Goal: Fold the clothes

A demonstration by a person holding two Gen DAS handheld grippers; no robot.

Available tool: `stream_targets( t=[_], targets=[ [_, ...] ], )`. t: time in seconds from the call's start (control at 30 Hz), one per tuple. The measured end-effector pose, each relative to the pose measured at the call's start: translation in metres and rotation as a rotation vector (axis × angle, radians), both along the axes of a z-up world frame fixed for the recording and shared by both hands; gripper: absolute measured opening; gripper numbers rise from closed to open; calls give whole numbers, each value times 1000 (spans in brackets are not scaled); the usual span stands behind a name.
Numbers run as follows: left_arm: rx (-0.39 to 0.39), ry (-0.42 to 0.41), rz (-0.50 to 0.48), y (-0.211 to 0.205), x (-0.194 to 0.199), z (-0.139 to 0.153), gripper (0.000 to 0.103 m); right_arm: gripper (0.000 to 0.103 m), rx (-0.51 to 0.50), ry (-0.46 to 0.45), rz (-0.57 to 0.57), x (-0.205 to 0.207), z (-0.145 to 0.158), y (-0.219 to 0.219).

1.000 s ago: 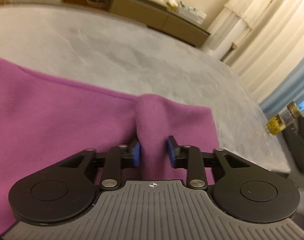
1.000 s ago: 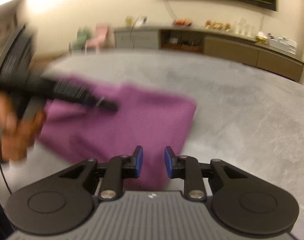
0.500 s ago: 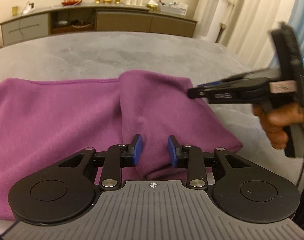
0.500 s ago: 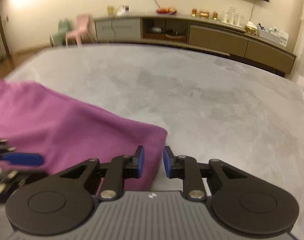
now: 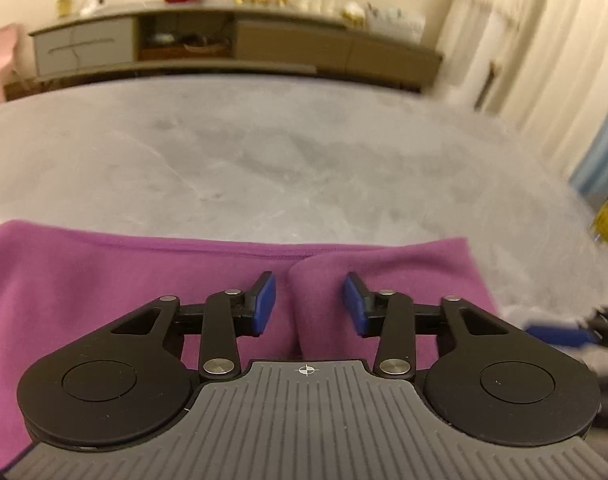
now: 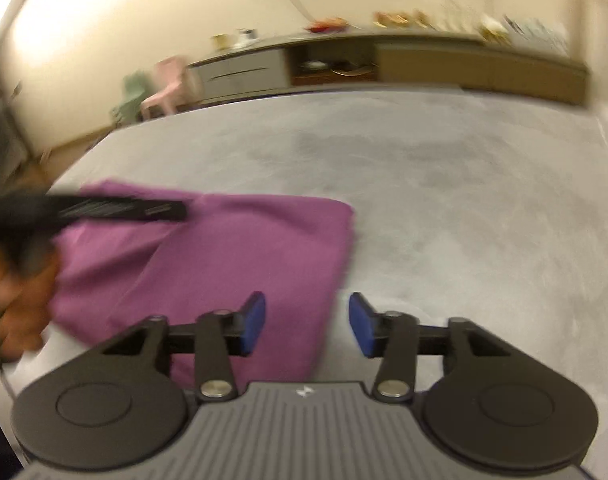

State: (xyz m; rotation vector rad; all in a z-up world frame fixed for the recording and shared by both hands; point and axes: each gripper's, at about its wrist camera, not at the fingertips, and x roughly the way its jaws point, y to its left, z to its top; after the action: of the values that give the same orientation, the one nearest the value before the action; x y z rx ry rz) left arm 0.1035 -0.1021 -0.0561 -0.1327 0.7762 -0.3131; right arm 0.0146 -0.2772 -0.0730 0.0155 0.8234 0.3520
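A purple garment [image 5: 104,280] lies folded on the grey table [image 5: 264,152]; it also shows in the right wrist view [image 6: 232,252]. My left gripper [image 5: 308,306] is open, low over the cloth, with a raised fold [image 5: 319,300] between its blue pads, not pinched. My right gripper [image 6: 307,325] is open and empty, above the garment's right edge. The left gripper shows blurred in the right wrist view [image 6: 104,212], over the cloth's far left. A blue tip of the right gripper [image 5: 559,334] shows at the left view's right edge.
A long sideboard [image 5: 232,44] with small items stands against the far wall. Curtains [image 5: 543,60] hang at the right. Pink and green chairs [image 6: 164,88] stand beyond the table's left. A yellow jar [image 5: 607,224] sits near the table's right edge.
Both grippers opened wider. The left gripper let go of the fold and lowered toward the cloth. The right gripper swung so the garment shows to its left again.
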Motion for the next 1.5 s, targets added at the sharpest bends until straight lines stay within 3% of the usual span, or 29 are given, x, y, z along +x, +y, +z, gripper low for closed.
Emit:
stream_targets(
  t=[0.07,0.1,0.13,0.2,0.27,0.43,0.53,0.63,0.67,0.77,0.8,0.87,0.93,1.0,1.1,1.13,1.2,1.3,1.37,1.4,1.43,1.5],
  targets=[
    [-49,2,-18,6,-24,4,31,43,-10,9,-10,3,-2,1],
    [-55,14,-41,6,-36,2,31,32,-15,14,-14,4,-3,1],
    [-47,24,-66,4,-45,-2,31,28,-20,19,-19,5,-3,1],
    [9,34,-90,-4,-55,-15,31,9,-31,28,-29,8,-5,2],
    [41,15,-95,-10,-62,-26,34,8,-41,37,-38,11,-7,3],
    [-33,43,-103,-34,-42,-28,36,8,-119,32,-109,15,-7,-13],
    [-13,11,-158,-67,-42,-28,37,9,-132,41,-183,20,-7,-36],
    [-37,18,-123,-68,-40,-27,36,18,-114,16,-242,19,-7,-47],
    [-48,19,-106,-62,-42,-22,33,20,-103,-42,-244,14,0,-45],
    [-86,-14,-61,-24,-54,-6,35,20,-74,-201,-218,-3,19,-35],
    [-88,-20,-39,-8,-57,-2,36,20,-68,-207,-169,-4,19,-26],
    [-88,-17,13,23,-61,1,37,18,-68,-120,-86,5,3,-8],
    [-93,2,75,56,-65,-1,36,19,-134,-63,-67,12,-21,10],
    [-114,19,139,93,-71,-6,37,19,-235,-115,-47,6,-21,25],
    [-137,35,234,150,-84,-18,37,21,-252,-209,-98,-7,-15,40],
    [-158,38,263,171,-88,-23,31,21,-251,-242,-80,-9,-13,48],
    [-242,32,294,210,-98,-30,28,19,-309,-281,-7,-16,-13,77],
    [-305,8,396,272,-118,-34,34,20,-349,-219,-9,-12,-29,94],
    [-341,-14,466,313,-136,-36,27,20,-353,-211,-32,-11,-28,95],
    [-364,-22,504,333,-146,-39,32,20,-352,-196,-46,-9,-26,96],
    [-386,-28,544,352,-155,-42,30,20,-352,-179,-55,-10,-23,95],
    [-421,-49,593,379,-170,-45,28,21,-436,-156,-80,-3,-18,112]
  ],
)
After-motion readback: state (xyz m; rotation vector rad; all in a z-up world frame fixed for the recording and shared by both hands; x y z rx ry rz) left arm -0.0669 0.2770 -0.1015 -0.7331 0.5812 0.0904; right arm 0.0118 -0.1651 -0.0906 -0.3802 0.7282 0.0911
